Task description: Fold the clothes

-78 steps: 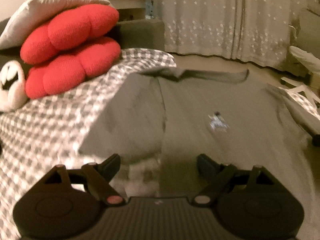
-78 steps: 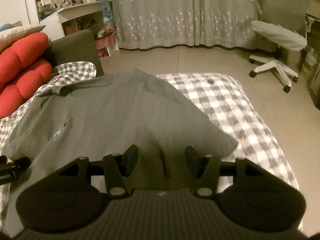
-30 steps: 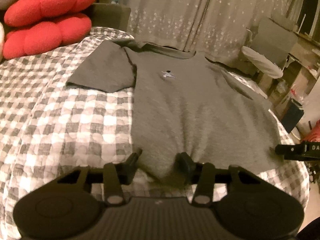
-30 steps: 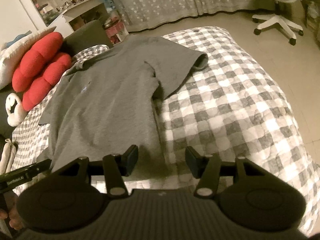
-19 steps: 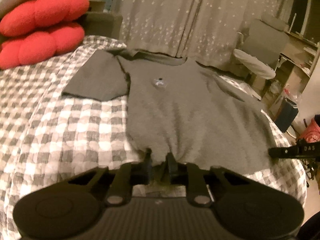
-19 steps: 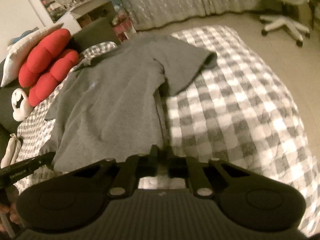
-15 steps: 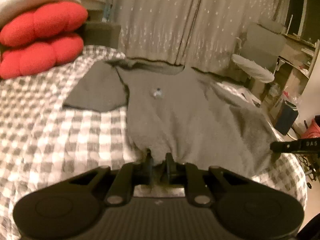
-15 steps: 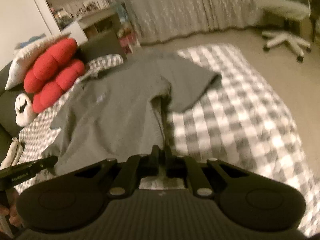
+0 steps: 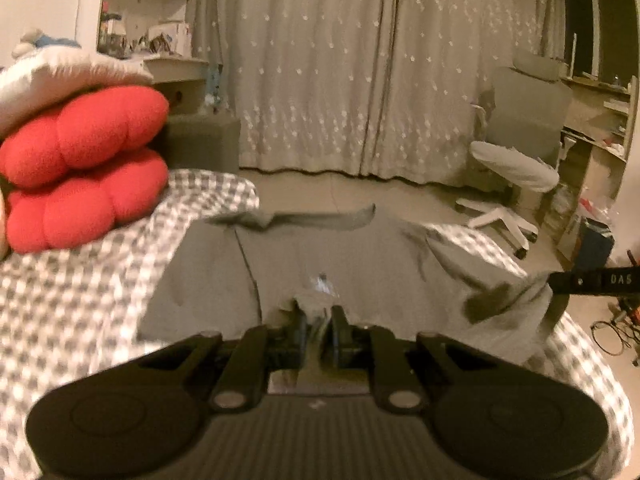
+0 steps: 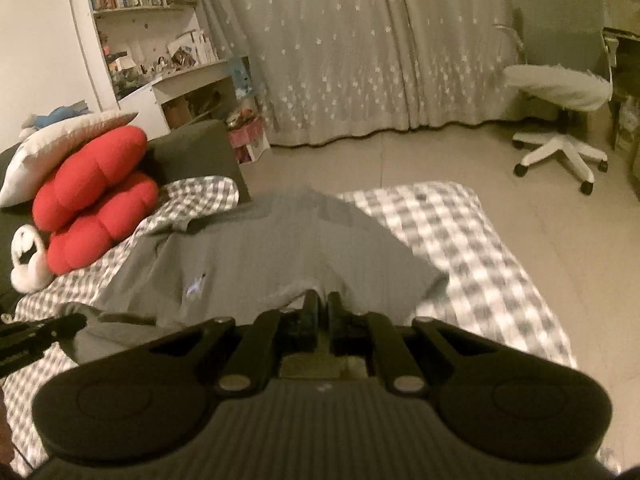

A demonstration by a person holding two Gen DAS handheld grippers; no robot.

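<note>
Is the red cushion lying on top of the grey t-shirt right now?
No, the red cushion sits off to the side by a white pillow, apart from the grey t-shirt on the checked bedcover.

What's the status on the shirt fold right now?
Left tool shut on shirt hem. Right tool shut on hem too. Hem lifted over the checked bed. Nothing in the way.

A plain grey cotton T-shirt [image 9: 360,268] lies on a grey-and-white checked quilted bedspread [image 9: 80,288]; beside it sit puffy red plush cushions [image 9: 80,168], behind it star-dotted grey curtains [image 9: 340,72].
</note>
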